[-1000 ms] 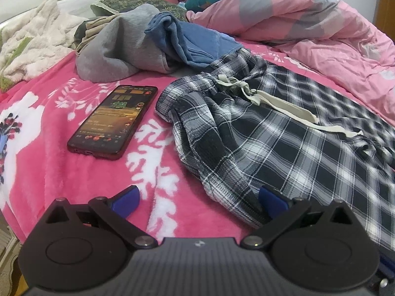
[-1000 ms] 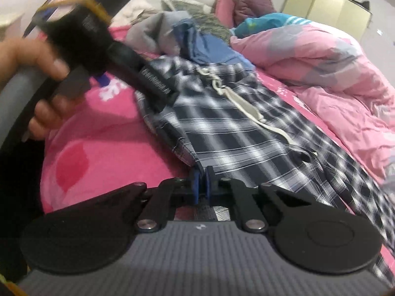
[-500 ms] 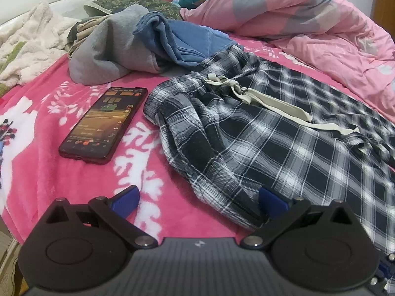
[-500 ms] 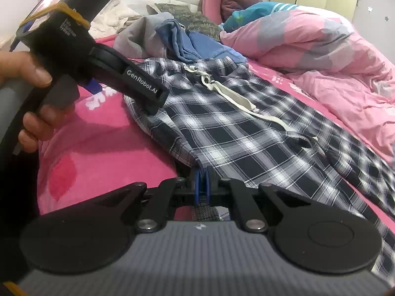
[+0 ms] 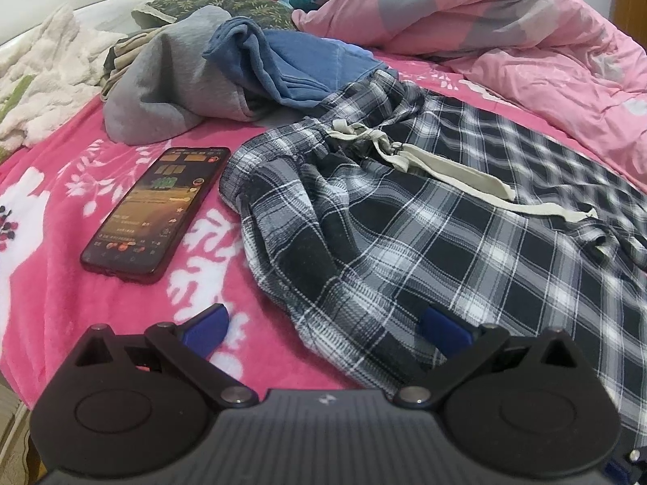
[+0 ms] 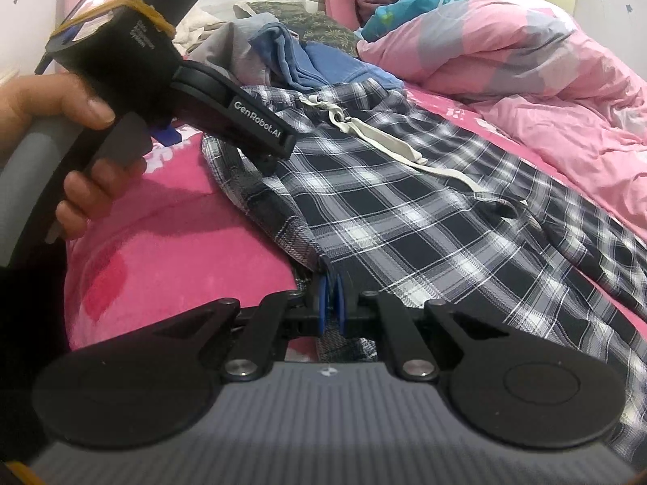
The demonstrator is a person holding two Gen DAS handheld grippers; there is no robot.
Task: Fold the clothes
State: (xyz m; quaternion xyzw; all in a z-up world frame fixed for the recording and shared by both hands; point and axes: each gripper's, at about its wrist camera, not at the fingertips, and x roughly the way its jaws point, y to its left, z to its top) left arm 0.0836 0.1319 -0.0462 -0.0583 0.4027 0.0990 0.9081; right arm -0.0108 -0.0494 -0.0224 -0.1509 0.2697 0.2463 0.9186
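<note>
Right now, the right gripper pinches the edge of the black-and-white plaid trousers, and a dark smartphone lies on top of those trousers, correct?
Not quite. The dark smartphone lies on the pink floral blanket, beside the black-and-white plaid trousers, as the left wrist view shows. The right gripper does pinch their edge.

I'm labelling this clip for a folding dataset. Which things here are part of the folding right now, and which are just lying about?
In the job: plaid pants; right gripper, shut on their edge; left gripper, open.

Lying about: phone; grey garment; blue garment; pink duvet.
</note>
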